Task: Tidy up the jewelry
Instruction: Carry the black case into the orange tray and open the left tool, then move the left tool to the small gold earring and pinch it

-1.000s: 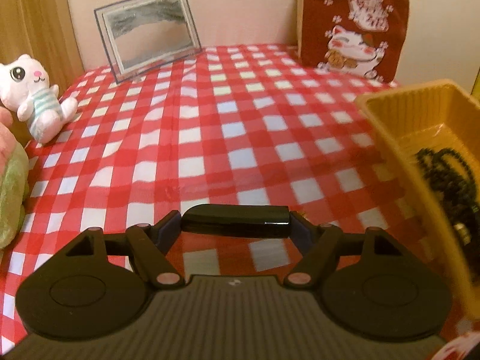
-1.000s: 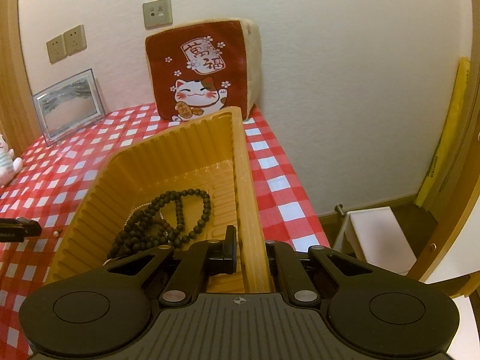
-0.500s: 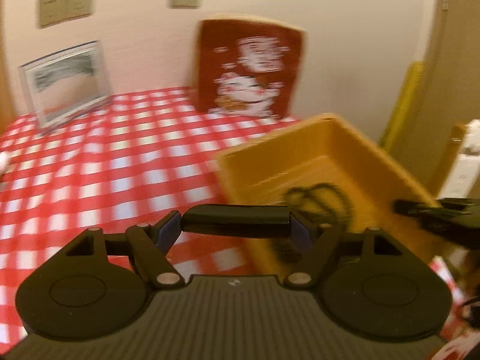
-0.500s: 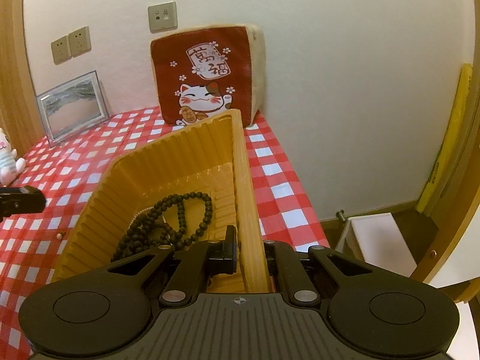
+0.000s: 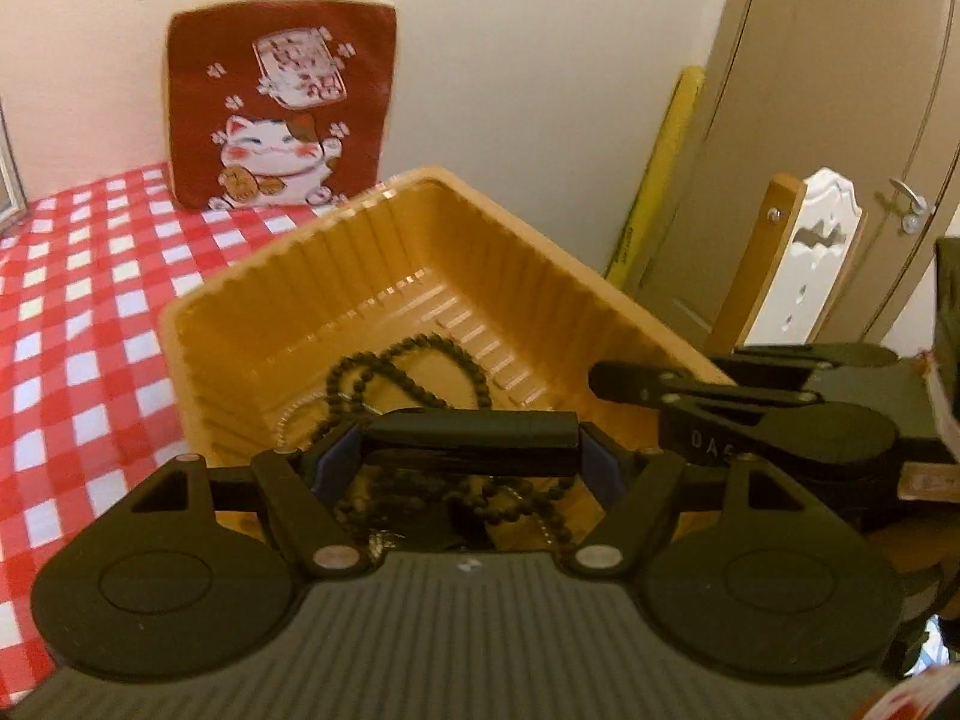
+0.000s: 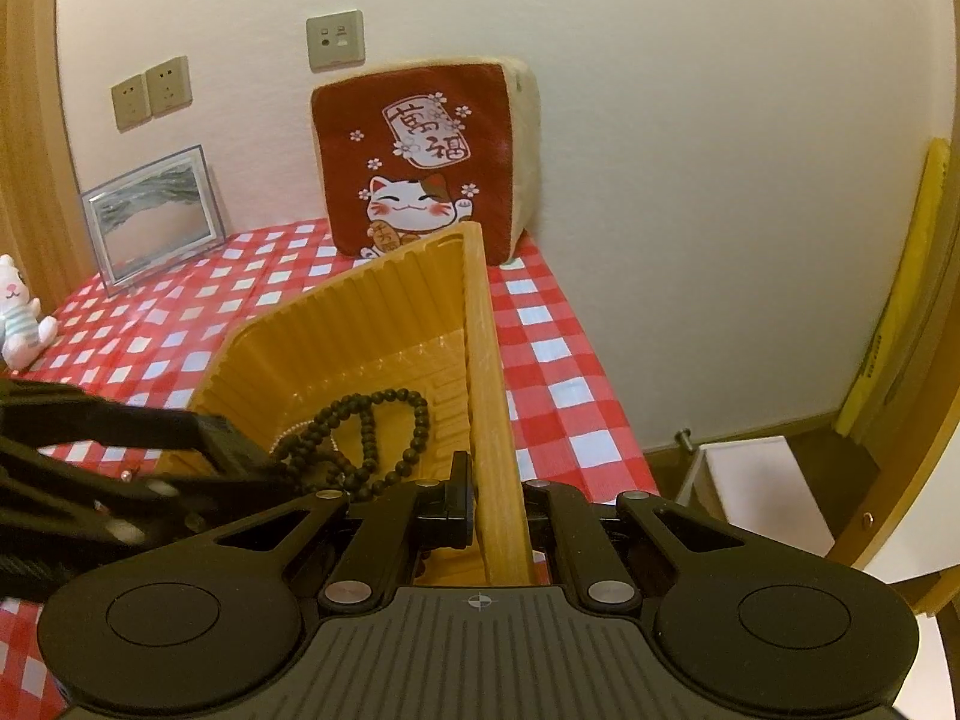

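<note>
Left tool [image 5: 471,438] has its fingers clamped on the two ends of a black bar [image 5: 468,427], so they sit fairly far apart with the bar spanning the gap. I honestly can't tell what the bar is, maybe a clip or a slim case.

What's changed: a second ago this tool was looking out over the red-checked surface [image 5: 72,312] with the yellow tray [image 5: 288,252] off at the right edge. Since then I've swung it round, and now the bar hangs right over the tray's near end, above the dark beads [image 5: 420,360] already heaped inside. So the carry looks pretty much done to me, and what's left is lowering it and letting go.

Right tool [image 6: 495,498] hasn't budged. It's closed down narrow on the tray's right wall, one finger inside and one outside, pinning the tray in place.

Orientation: the bar lies level, with its long axis running side to side across the left tool's view. That puts it roughly across the tray, not along its length. From the right camera, the left tool comes in from the left over the tray's near corner. The bar looks shorter than the tray is wide, so I reckon it'll drop in flat without catching the ribbed walls, though it'll land on the beads, not on bare floor.
</note>
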Action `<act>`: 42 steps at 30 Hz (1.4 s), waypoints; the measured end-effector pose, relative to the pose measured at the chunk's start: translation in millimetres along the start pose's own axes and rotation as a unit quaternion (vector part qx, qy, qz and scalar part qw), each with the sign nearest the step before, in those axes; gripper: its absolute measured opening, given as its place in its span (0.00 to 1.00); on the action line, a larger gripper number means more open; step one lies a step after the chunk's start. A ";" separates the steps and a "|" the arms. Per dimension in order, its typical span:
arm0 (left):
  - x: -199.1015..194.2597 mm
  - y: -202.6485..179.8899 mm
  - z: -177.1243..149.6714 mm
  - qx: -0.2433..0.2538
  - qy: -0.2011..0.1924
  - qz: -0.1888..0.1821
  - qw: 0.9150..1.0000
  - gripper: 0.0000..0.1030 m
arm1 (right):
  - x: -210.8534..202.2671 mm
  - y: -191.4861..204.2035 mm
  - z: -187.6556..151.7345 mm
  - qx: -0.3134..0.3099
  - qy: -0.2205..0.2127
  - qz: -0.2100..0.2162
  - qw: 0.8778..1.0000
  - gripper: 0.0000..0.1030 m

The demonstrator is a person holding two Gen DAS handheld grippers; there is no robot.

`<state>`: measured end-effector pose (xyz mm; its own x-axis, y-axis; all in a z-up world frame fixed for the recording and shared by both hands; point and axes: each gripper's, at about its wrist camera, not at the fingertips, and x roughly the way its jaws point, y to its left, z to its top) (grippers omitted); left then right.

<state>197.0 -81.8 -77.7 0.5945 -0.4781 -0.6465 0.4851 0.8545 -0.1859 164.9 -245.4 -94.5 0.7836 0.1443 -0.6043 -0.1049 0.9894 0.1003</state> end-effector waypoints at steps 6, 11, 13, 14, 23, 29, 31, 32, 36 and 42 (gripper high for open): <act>13.0 3.1 -0.9 -0.010 0.008 0.000 1.000 0.72 | 0.5 1.0 1.3 0.002 0.000 0.000 1.000 0.05; 12.4 4.0 -3.0 -0.015 0.008 0.008 1.000 0.72 | 0.8 1.4 1.7 0.001 0.000 0.000 1.000 0.05; 8.6 4.8 -2.3 -0.017 0.002 0.009 1.000 0.74 | 1.3 0.8 1.7 0.003 0.001 -0.001 1.000 0.05; 6.3 5.0 -1.4 -0.017 -0.001 0.010 1.000 0.75 | 1.4 0.6 1.8 0.004 0.001 0.000 1.000 0.05; -34.4 32.1 3.9 -0.046 -0.041 0.059 0.996 0.75 | 1.0 0.6 1.6 0.011 -0.003 -0.001 1.000 0.05; -62.7 72.0 -6.7 -0.078 -0.044 0.128 0.988 0.75 | 1.8 0.4 1.6 0.013 -0.002 -0.001 1.000 0.05; -70.1 84.6 -11.4 -0.089 -0.043 0.149 0.984 0.75 | 2.2 0.0 1.5 0.014 -0.002 -0.001 1.000 0.05; -73.3 90.8 -14.3 -0.094 -0.041 0.161 0.982 0.75 | 2.5 -0.2 1.5 0.015 -0.002 -0.001 1.000 0.05; -79.4 107.0 -25.1 -0.104 -0.032 0.192 0.975 0.75 | 4.3 -1.7 0.9 0.017 0.000 -0.001 1.000 0.05; -72.9 119.4 -40.6 -0.112 -0.009 0.210 0.971 0.70 | 5.1 -2.4 0.8 0.017 0.001 -0.001 1.000 0.05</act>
<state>185.5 63.3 -82.8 0.7224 -0.0792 -0.6869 0.0469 0.9967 -0.0655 169.7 -247.1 -97.3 0.7825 0.1422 -0.6063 -0.0818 0.9886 0.1263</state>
